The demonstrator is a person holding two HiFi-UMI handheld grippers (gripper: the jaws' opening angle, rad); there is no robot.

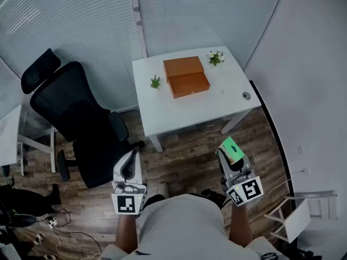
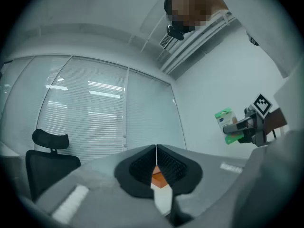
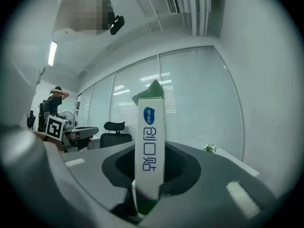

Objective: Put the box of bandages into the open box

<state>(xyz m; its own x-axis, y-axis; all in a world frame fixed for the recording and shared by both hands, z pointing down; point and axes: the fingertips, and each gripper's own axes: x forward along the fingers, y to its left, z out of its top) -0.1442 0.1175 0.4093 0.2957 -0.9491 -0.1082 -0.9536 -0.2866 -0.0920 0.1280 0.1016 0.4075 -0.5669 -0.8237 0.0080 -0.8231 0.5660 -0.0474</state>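
Observation:
The green and white box of bandages (image 1: pixel 232 149) stands upright between the jaws of my right gripper (image 1: pixel 229 157), which is shut on it; in the right gripper view the box of bandages (image 3: pixel 151 146) rises from the jaws. My left gripper (image 1: pixel 130 164) is shut with nothing in it, jaws together in the left gripper view (image 2: pixel 156 163). The open box (image 1: pixel 186 76), orange-brown with its lid laid back, sits on the white table (image 1: pixel 162 112) well ahead of both grippers. From the left gripper view the right gripper with the box of bandages (image 2: pixel 223 120) shows at right.
A black office chair (image 1: pixel 76 118) stands left of the table. Two small potted plants (image 1: pixel 155 82) (image 1: pixel 216 57) sit on the table, one left of the open box, one behind its right. Window blinds lie beyond. Cables lie on the wood floor (image 1: pixel 32 221) at lower left.

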